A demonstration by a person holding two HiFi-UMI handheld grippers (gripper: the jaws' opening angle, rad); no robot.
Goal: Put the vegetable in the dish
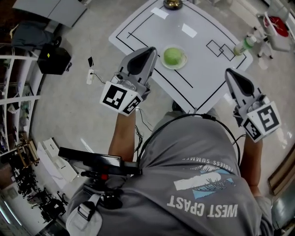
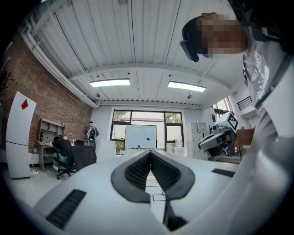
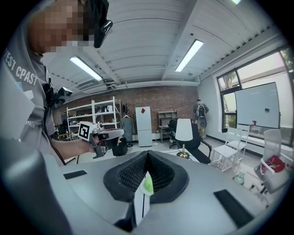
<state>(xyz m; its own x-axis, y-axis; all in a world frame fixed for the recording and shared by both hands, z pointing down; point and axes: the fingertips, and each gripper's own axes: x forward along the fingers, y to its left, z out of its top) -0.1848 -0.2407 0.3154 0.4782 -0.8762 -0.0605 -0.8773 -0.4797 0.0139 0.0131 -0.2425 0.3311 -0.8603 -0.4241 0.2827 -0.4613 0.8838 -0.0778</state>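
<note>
A round pale green vegetable (image 1: 174, 56) lies in a small white dish (image 1: 183, 64) on the white table (image 1: 203, 78) marked with black lines. My left gripper (image 1: 153, 50) is shut and empty, its tip just left of the dish. My right gripper (image 1: 229, 72) is shut and empty too, off the table's right edge. In the right gripper view the jaws (image 3: 147, 154) meet at their tips, and the vegetable (image 3: 148, 184) shows through the gap below them. The left gripper view has its jaws (image 2: 149, 153) closed, with a strip of table beneath.
A plastic bottle (image 1: 244, 45) stands at the table's right corner and a brass lamp base (image 1: 173, 4) at its far end. A white chair (image 1: 275, 24) is beyond the bottle. On the floor to the left are a black box (image 1: 54, 60) and a power strip (image 1: 90, 76).
</note>
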